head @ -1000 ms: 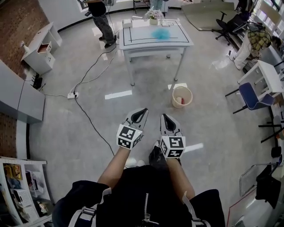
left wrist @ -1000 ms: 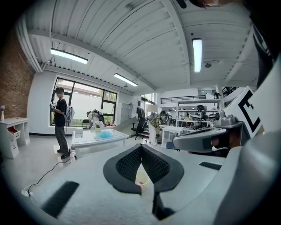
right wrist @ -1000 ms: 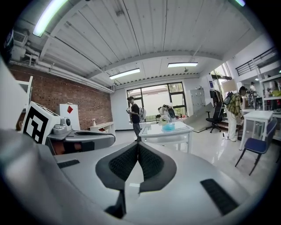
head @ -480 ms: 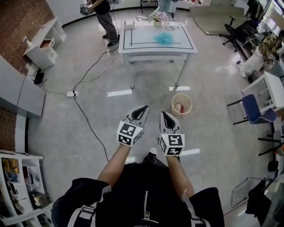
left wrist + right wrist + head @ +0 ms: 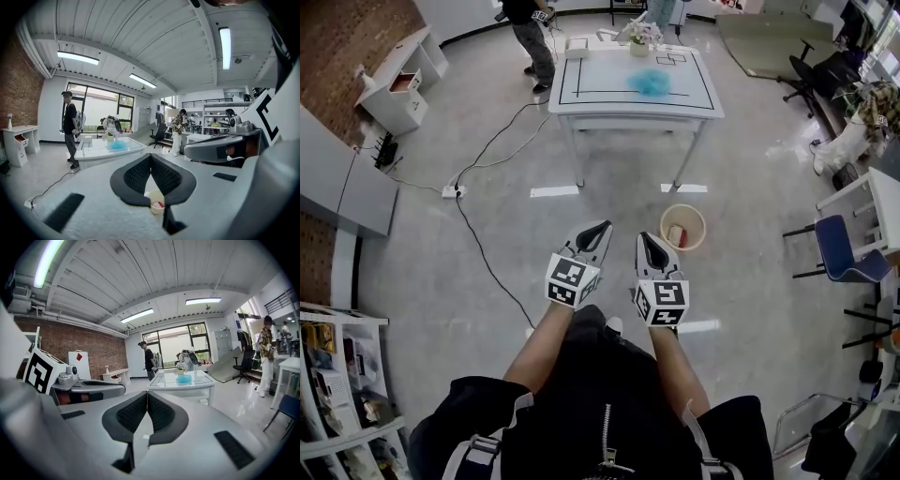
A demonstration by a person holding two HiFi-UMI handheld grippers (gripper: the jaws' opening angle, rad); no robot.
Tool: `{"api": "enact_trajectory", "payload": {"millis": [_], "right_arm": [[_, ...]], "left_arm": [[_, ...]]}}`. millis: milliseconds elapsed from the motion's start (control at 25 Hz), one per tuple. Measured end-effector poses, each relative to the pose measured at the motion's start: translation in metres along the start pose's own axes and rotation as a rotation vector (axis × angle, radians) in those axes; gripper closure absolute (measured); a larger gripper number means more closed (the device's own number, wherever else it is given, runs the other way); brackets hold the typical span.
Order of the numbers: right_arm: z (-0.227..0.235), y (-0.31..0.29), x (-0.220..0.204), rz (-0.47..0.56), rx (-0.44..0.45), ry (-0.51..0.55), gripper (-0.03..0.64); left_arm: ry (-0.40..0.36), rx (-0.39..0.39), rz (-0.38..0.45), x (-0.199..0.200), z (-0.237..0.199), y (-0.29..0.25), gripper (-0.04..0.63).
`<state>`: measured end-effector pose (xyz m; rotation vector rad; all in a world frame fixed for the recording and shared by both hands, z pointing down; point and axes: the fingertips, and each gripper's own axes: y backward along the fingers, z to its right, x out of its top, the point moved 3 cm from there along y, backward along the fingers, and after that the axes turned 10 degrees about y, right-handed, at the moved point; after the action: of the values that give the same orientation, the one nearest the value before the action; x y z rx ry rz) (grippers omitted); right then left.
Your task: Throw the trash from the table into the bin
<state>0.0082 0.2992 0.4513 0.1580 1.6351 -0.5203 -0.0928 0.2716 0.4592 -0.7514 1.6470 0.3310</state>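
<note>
Looking down in the head view, left gripper (image 5: 604, 226) and right gripper (image 5: 644, 238) sit side by side; blue trash (image 5: 649, 82) lies on the white table (image 5: 591, 89) at 12 o'clock, bin (image 5: 683, 227) at 1 o'clock; left gripper view: jaws clenched, empty; right gripper view: jaws clenched, empty.

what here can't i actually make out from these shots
- Blue thing on the table: too small and blurred in every view to say what it is.
- Bin contents: head view shows only a tiny reddish and white patch; in the left gripper view the left tool covers part of the bin.
- Person by the table: cut off by the head view's top edge.
</note>
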Motion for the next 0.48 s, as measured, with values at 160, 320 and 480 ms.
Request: {"api": "enact_trajectory", "payload": {"millis": [160, 320, 480], "right_arm": [[0.017, -0.014, -0.001, -0.007, 0.005, -0.005, 0.606], [0.029, -0.027, 0.001, -0.008, 0.008, -0.007, 0.606], [0.035, -0.040, 0.001, -0.010, 0.008, -0.004, 0.606]], "left_arm": [[0.004, 0.013, -0.002, 0.003, -0.008, -0.019, 0.589], [0.006, 0.020, 0.002, 0.009, -0.016, -0.036, 0.589], [0.013, 0.016, -0.001, 0.010, -0.027, -0.050, 0.589]]}}
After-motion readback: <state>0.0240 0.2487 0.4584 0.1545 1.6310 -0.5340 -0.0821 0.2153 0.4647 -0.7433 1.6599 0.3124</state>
